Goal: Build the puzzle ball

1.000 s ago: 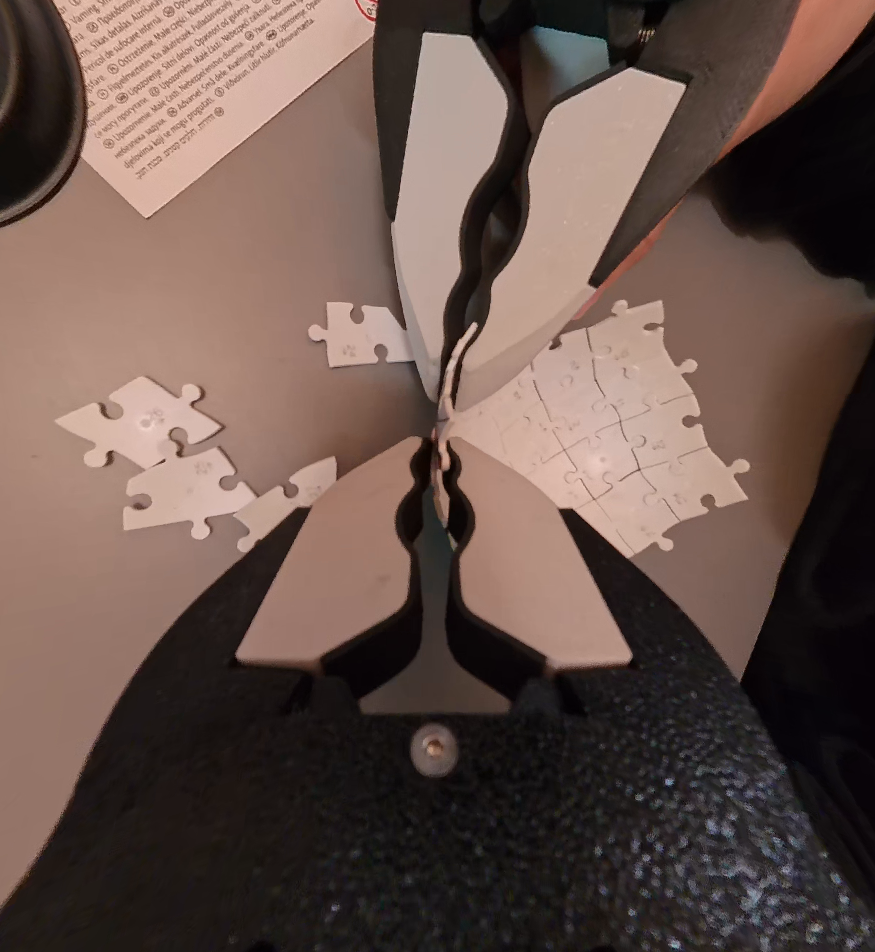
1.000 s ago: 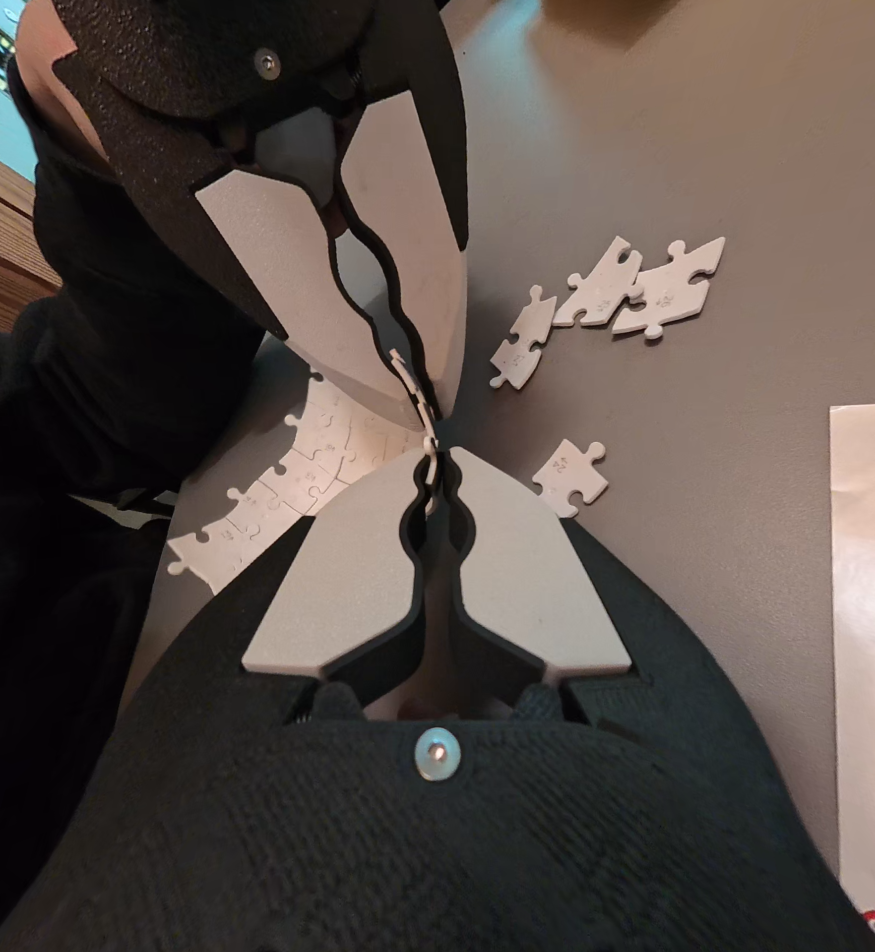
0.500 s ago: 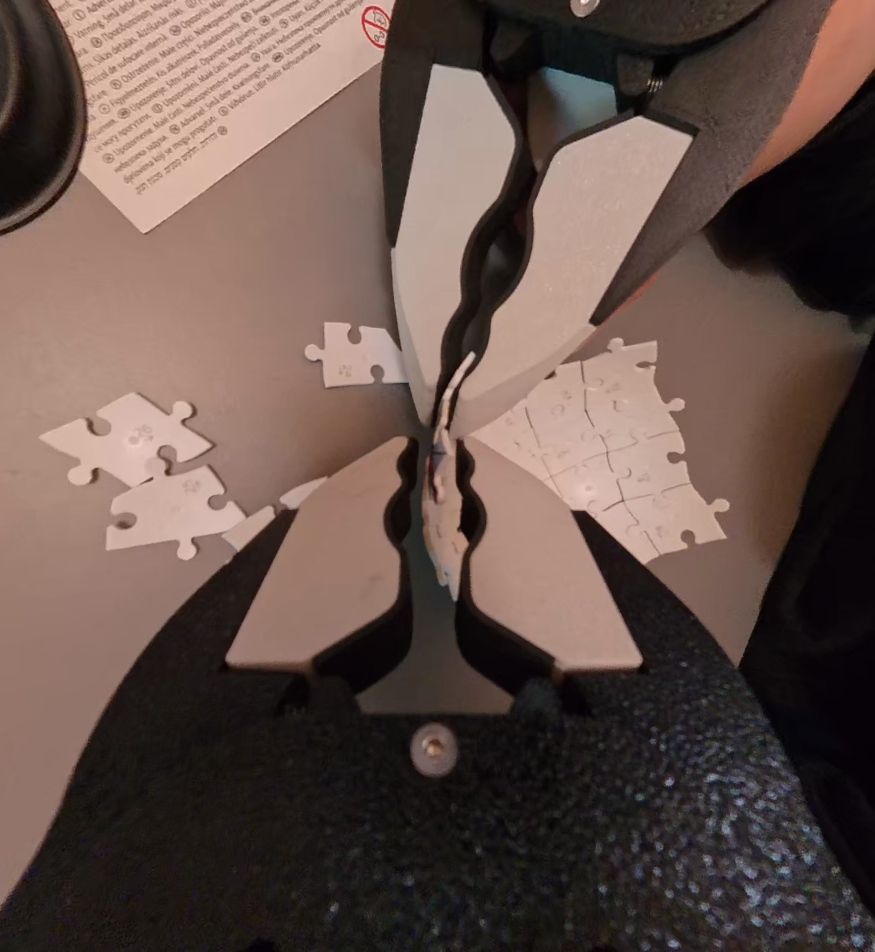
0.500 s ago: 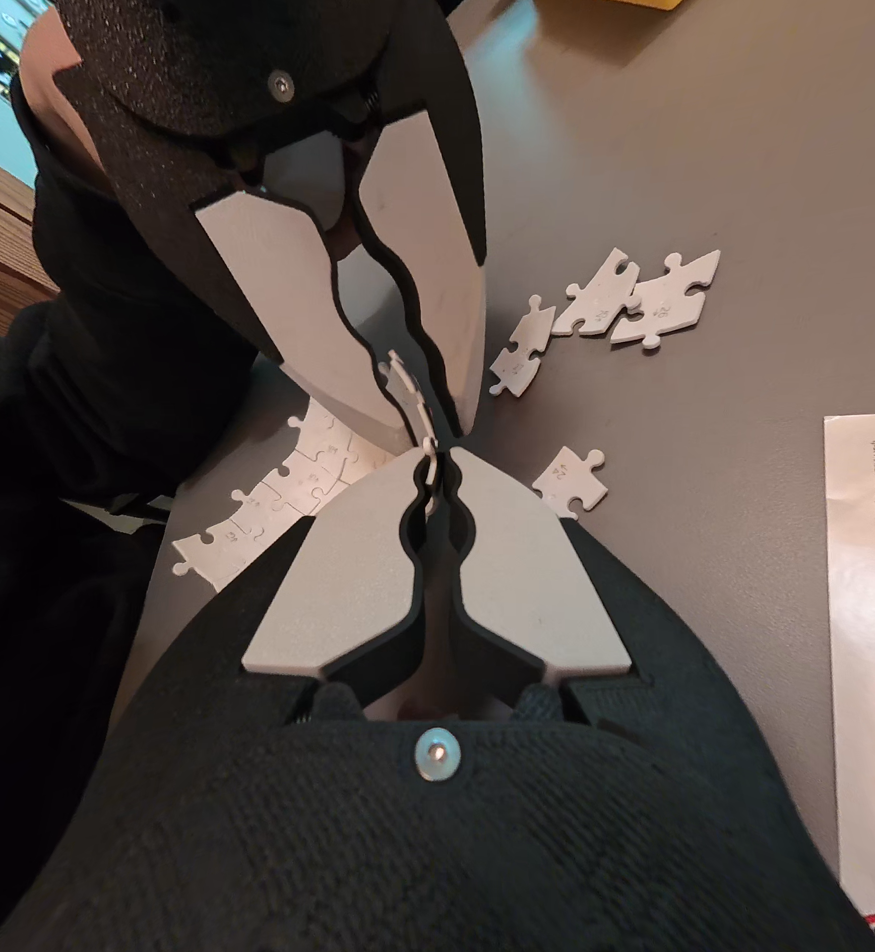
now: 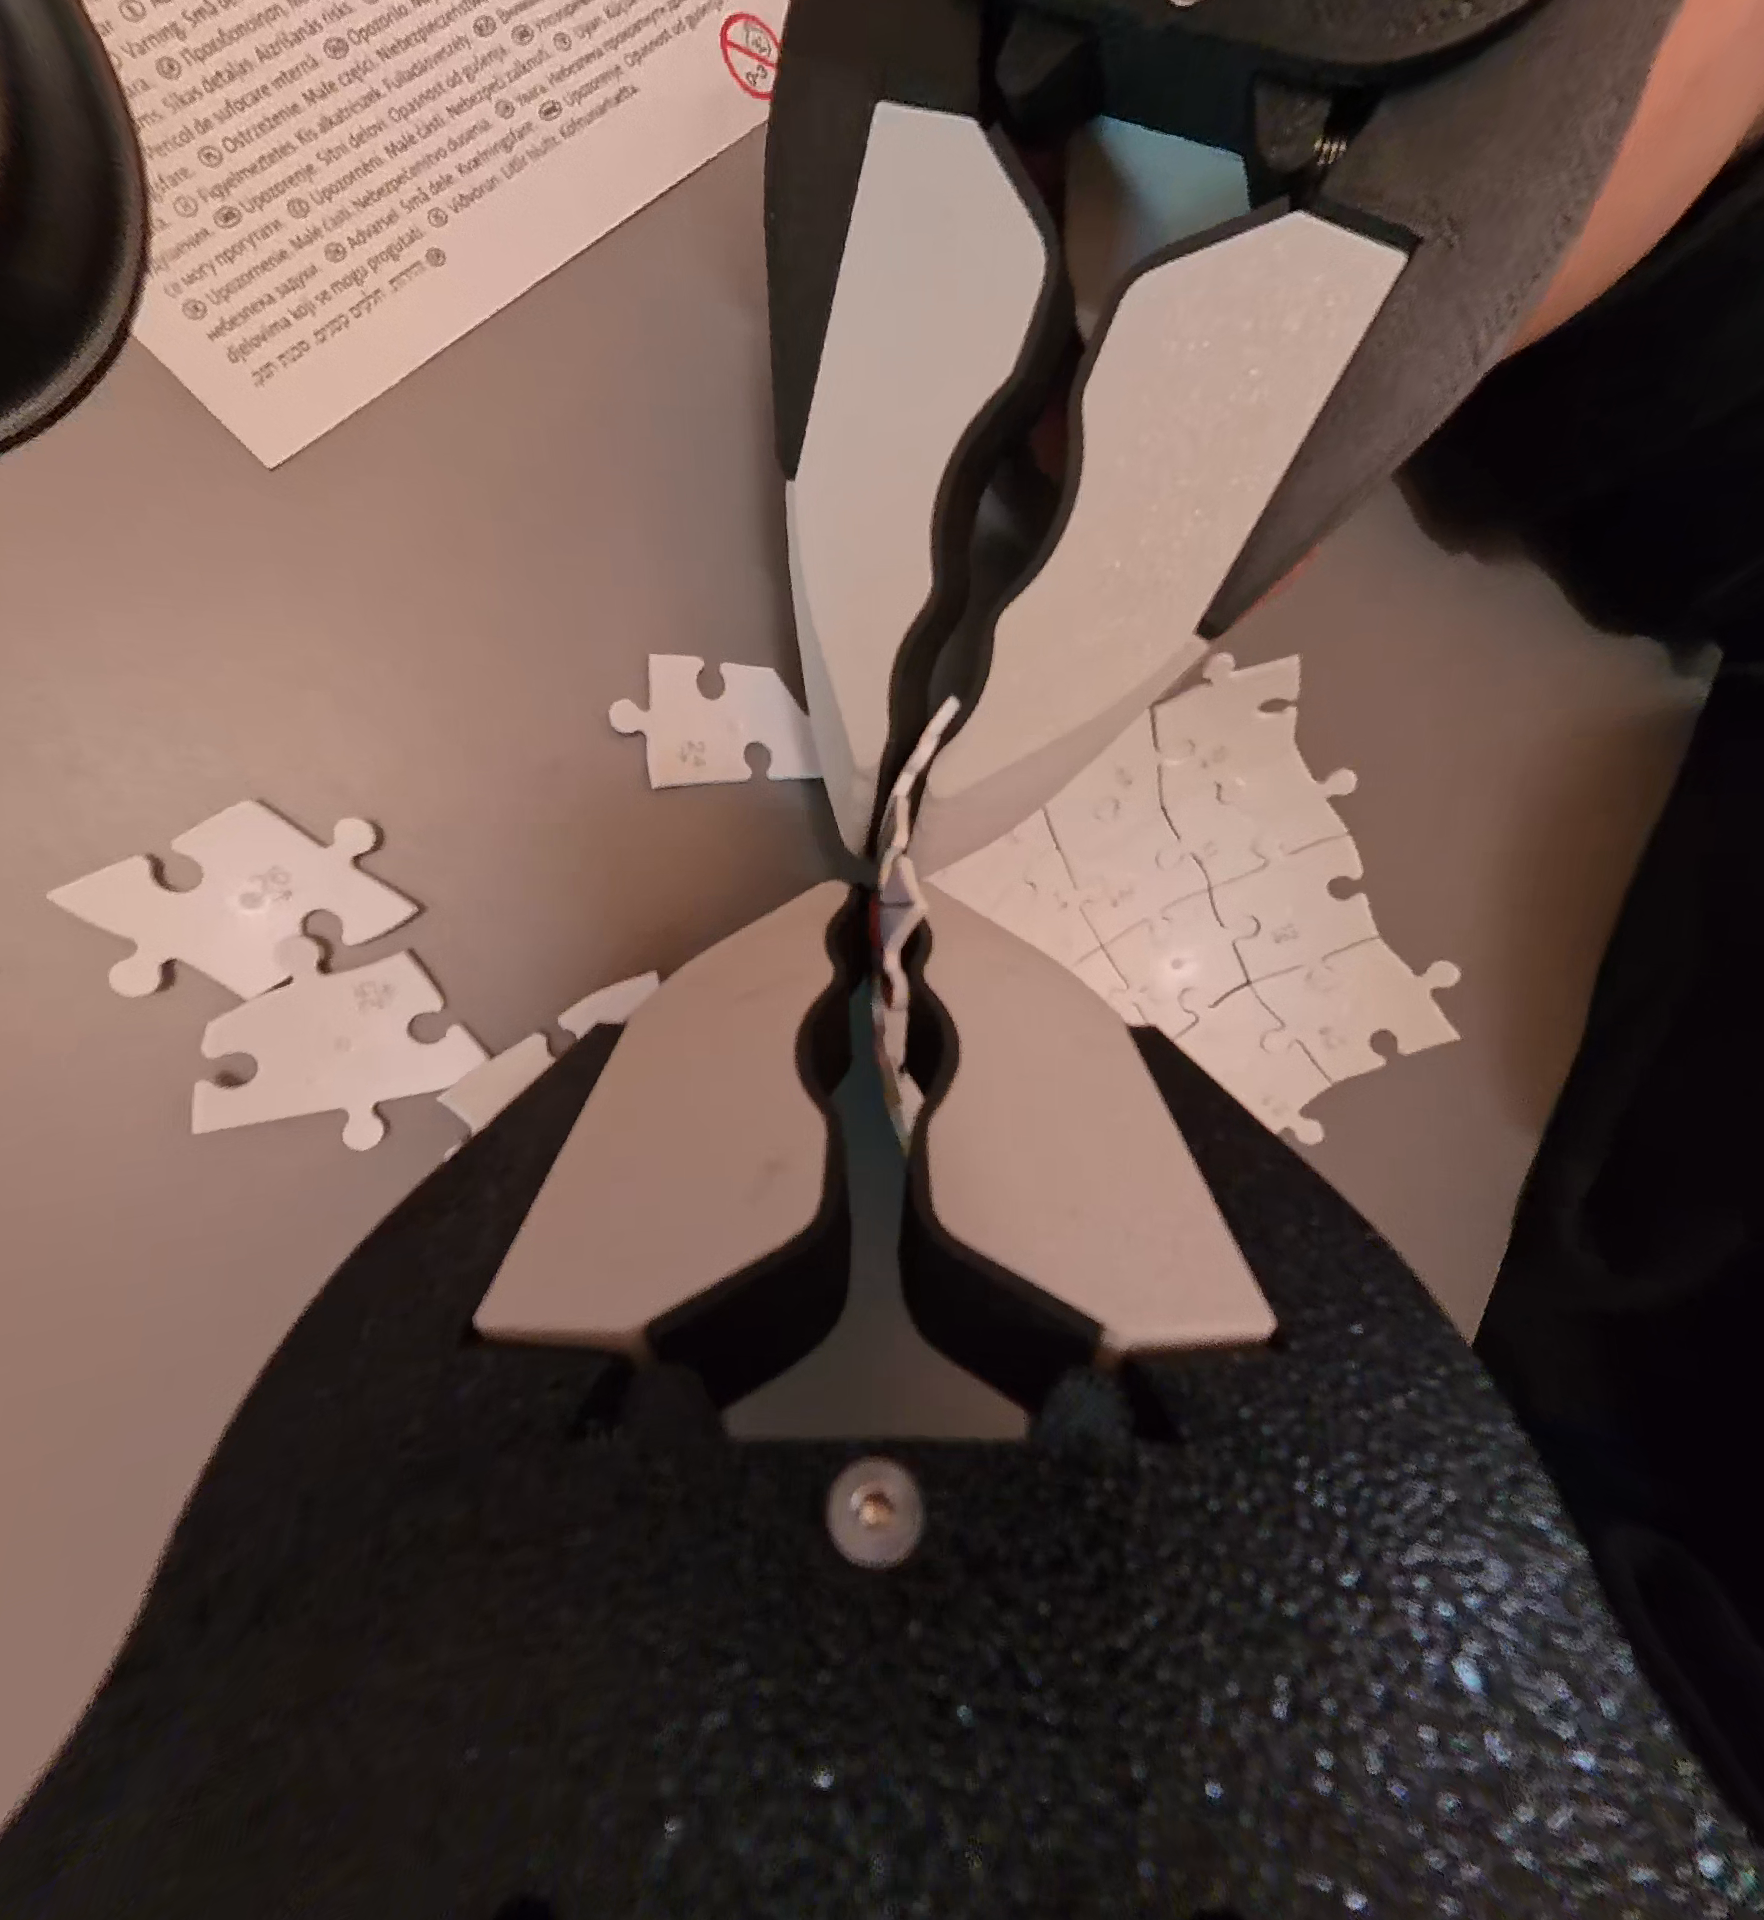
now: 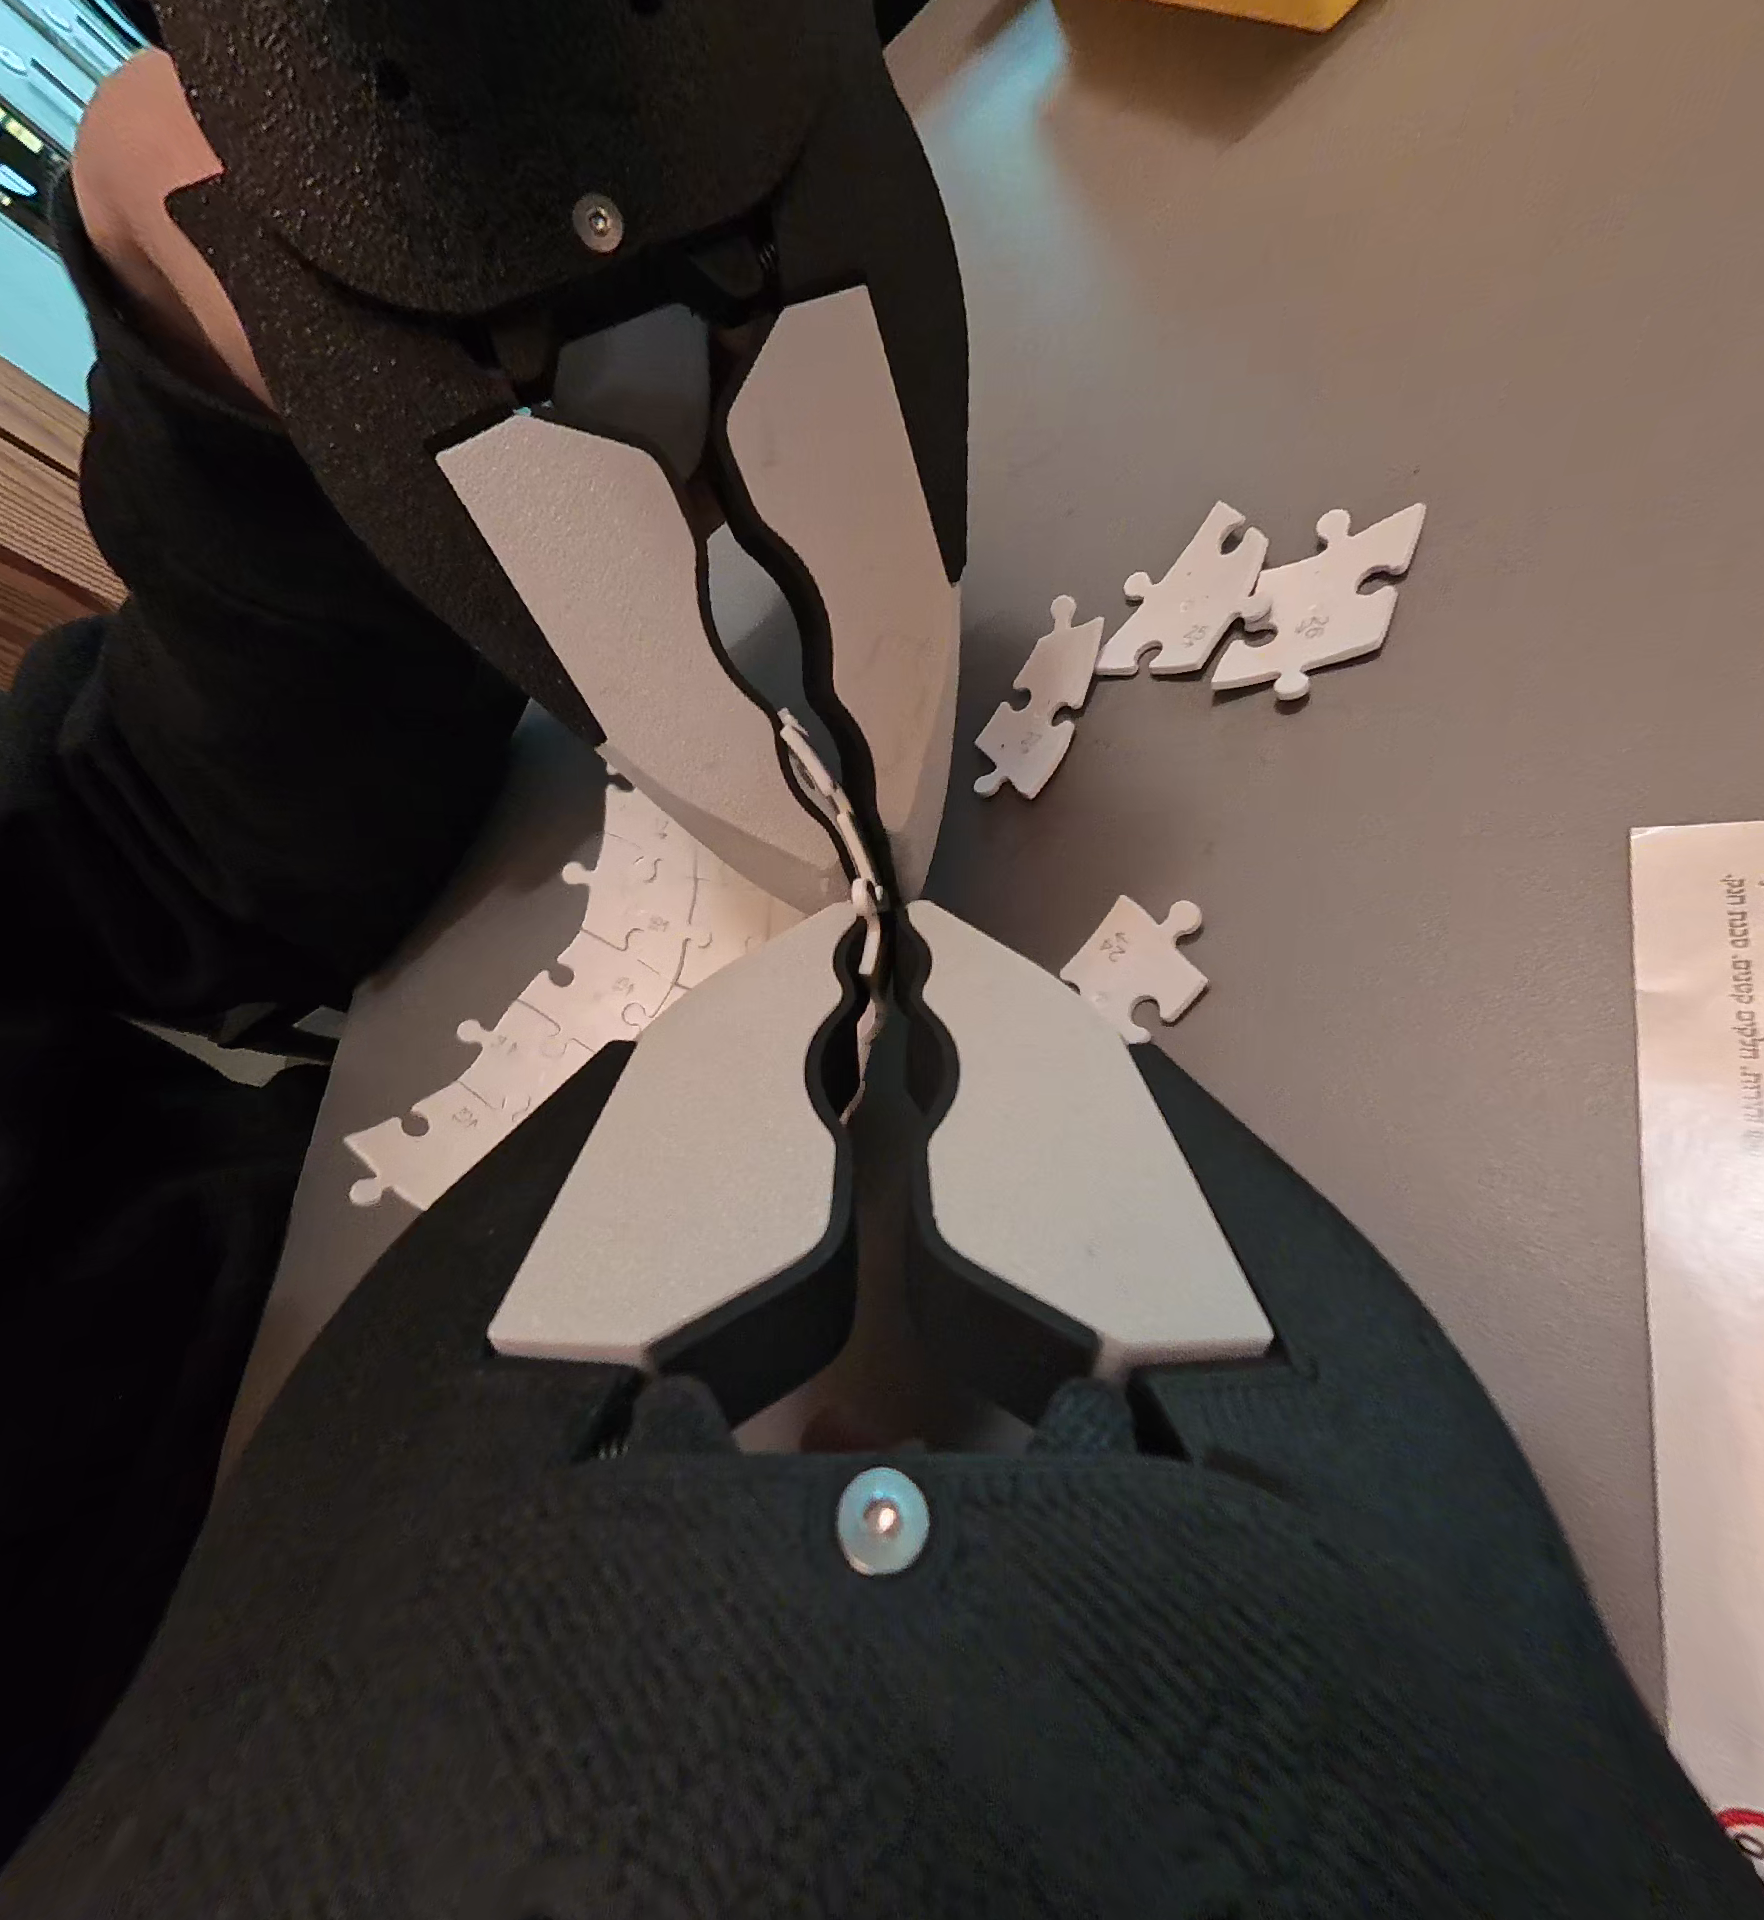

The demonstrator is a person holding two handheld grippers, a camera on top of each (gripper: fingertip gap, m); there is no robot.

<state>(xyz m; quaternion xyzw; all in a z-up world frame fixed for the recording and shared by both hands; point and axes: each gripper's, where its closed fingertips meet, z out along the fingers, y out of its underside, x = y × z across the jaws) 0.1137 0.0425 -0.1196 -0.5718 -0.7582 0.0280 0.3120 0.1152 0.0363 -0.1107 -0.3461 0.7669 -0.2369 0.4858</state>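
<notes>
A: Where is the puzzle now?

B: Two pieces are in the air, edge-on to both cameras. The left gripper (image 5: 883, 940) is closed on one piece (image 5: 893, 1023), and the right gripper (image 6: 883, 940) is closed on another piece (image 6: 865, 971). The tips meet nose to nose, the right gripper coming from 12 o'clock in the left wrist view. The joined panel (image 5: 1262, 914) lies on the worktop (image 5: 338, 644) at 3 o'clock, and loose pieces (image 5: 265, 966) lie at 9 o'clock.

A: How to do this joining well?

B: I think the tab must line up with the notch before pressing. Both pieces should stay in one curved plane, and the push should be gentle, because thin pieces bend or slip easily.

A: And the pose?

B: Both grippers are tilted down toward the worktop, opposite each other. A sleeve (image 6: 234, 644) shows behind the left gripper.
</notes>
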